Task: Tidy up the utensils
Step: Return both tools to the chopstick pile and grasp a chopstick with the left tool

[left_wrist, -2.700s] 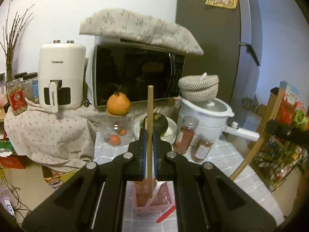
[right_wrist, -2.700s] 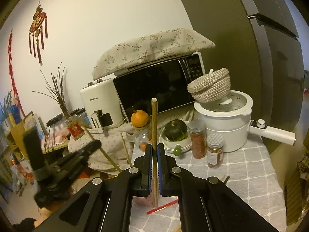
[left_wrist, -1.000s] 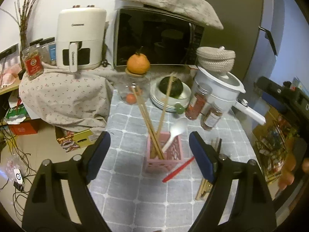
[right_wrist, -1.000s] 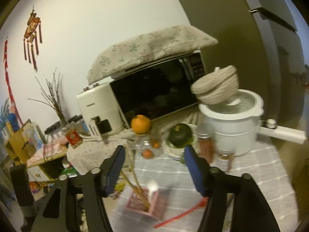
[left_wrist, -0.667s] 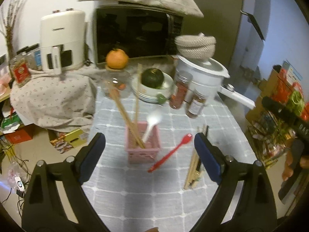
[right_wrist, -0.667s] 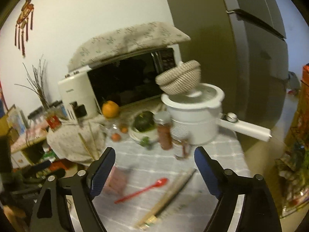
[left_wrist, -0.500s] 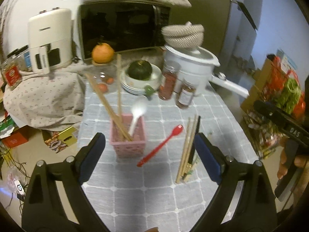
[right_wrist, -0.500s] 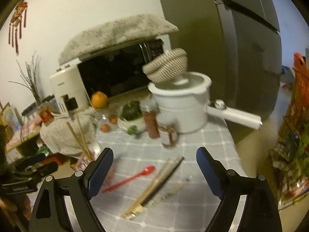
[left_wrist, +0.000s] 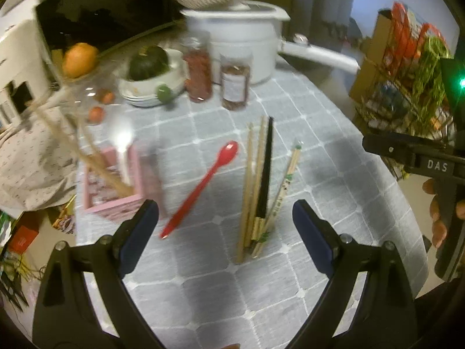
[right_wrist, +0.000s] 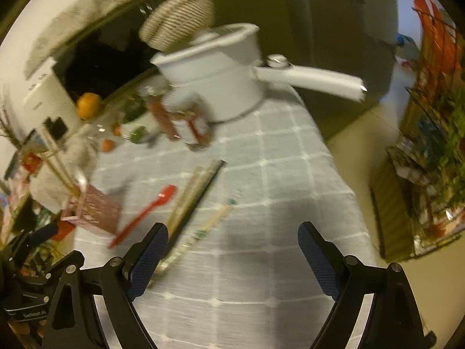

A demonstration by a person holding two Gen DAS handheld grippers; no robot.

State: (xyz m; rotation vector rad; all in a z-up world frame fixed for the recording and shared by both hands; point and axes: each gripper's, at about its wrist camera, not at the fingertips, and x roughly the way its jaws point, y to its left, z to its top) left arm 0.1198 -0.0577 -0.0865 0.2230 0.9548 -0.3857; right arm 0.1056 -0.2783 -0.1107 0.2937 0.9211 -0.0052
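My pink basket [left_wrist: 112, 186] holds wooden chopsticks [left_wrist: 96, 160] and a white spoon [left_wrist: 123, 151]. Right of the basket on the bench [left_wrist: 319, 160] lie a red spoon [left_wrist: 200, 186] and loose chopsticks [left_wrist: 258, 189]. Both my left tongs [left_wrist: 225, 221] and right tongs [right_wrist: 232, 247] tilt down, released and empty; the right jaws have just widened.

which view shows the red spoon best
The left wrist view: the red spoon lies sharp and whole on the grey cloth, left of the chopsticks. In the right wrist view it is motion-blurred, farther left, though nothing covers it.
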